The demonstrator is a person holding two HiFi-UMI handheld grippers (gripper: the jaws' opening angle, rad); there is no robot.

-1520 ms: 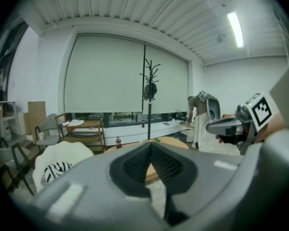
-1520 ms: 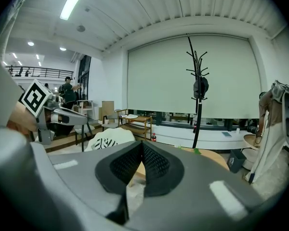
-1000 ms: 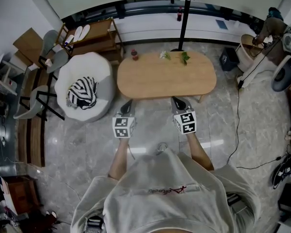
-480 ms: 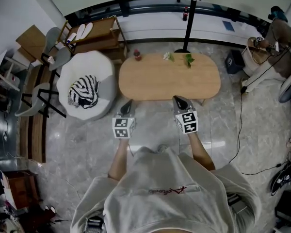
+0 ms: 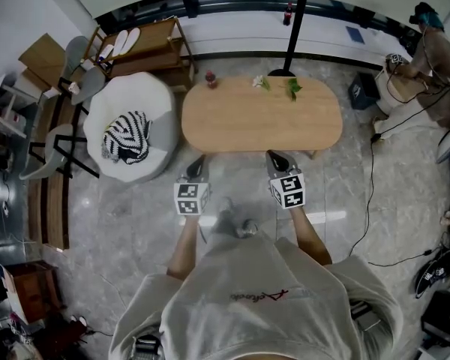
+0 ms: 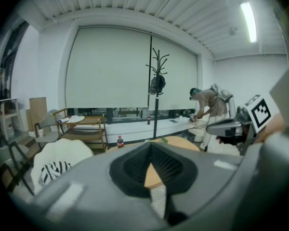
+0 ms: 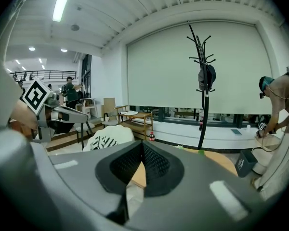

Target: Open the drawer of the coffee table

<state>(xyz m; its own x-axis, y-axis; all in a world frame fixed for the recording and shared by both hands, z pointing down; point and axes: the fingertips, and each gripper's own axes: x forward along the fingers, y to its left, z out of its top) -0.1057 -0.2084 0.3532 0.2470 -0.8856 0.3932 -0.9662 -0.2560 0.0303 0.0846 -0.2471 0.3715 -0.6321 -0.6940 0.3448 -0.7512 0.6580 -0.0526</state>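
The oval wooden coffee table [image 5: 261,115] stands just ahead of me; from above only its top shows, and no drawer is visible. My left gripper [image 5: 197,166] hangs over the floor, just short of the table's near edge at its left part. It is shut and holds nothing. Beside it, my right gripper [image 5: 276,159] is also shut and empty, near the edge's middle. In the left gripper view the jaws [image 6: 151,147] meet with the table top [image 6: 180,142] beyond them. The right gripper view shows the same shut jaws [image 7: 142,146] before the table [image 7: 221,160].
A white beanbag seat [image 5: 157,103] with a striped cushion [image 5: 126,137] sits left of the table. On the table's far edge stand a small red bottle [image 5: 210,79] and green sprigs [image 5: 292,88]. A coat stand [image 5: 296,21], wooden shelf [image 5: 146,47], floor cables [image 5: 367,201] and a bending person [image 5: 427,43] lie beyond.
The person has stepped a little closer to the table, a foot now showing on the floor below the grippers. Both grippers stay shut and side by side near the table's edge.
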